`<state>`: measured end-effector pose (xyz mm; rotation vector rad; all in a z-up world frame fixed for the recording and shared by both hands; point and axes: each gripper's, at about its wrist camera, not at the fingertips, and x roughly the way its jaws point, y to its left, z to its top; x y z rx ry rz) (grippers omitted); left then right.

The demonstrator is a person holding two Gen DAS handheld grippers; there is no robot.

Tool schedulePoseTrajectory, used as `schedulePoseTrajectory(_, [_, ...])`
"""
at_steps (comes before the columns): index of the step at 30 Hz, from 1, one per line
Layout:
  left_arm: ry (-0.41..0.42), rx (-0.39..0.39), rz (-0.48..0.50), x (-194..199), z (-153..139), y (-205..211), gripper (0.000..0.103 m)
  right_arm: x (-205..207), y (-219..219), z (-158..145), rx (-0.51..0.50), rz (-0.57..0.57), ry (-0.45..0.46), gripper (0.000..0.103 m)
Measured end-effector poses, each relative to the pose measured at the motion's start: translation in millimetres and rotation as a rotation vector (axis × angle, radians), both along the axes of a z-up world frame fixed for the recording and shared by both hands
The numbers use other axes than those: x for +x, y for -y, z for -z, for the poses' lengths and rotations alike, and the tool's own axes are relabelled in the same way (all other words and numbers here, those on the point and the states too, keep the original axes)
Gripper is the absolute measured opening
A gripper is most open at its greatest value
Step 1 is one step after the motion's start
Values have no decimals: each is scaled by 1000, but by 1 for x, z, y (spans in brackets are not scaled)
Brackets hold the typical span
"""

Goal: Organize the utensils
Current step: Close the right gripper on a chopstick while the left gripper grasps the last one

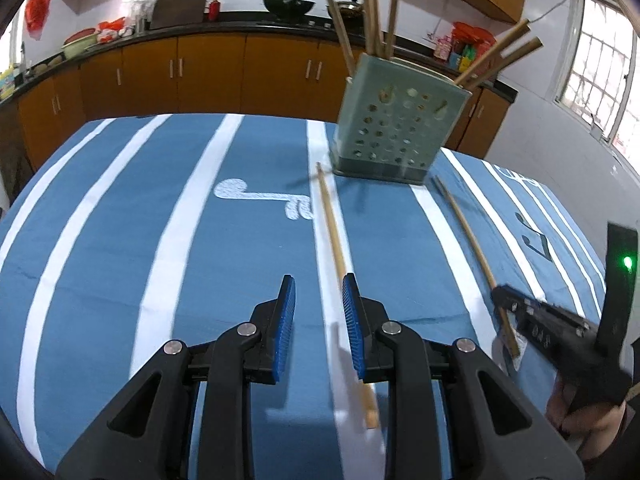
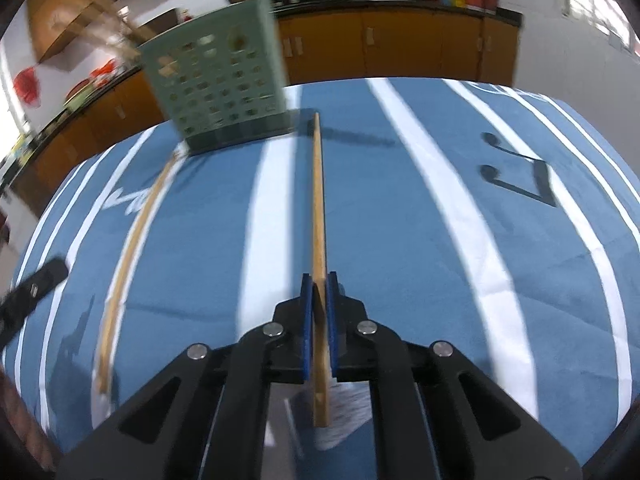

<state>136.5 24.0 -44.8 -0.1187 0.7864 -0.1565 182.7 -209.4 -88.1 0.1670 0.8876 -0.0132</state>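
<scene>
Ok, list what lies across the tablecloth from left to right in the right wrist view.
Left tool's black finger → loose chopstick → chopstick gripped in the right tool → black music note print. The green holder stands further back, left of centre.

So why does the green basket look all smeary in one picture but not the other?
In the right wrist view the green basket and the loose chopstick are smeared by motion blur, while the held chopstick stays crisp; in the left wrist view the basket is sharper; both views bend the striped cloth into curves, a fisheye effect.
</scene>
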Motion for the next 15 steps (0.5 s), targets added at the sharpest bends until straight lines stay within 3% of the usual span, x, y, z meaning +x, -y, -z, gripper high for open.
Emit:
schedulePoseTrajectory(7, [-40,19,56,3,12,20,25,7,52,1,22,167,-11,8])
schedulePoseTrajectory(15, [-103,88,61,10,29,34,25,7,57,3,-1,159,-7,8])
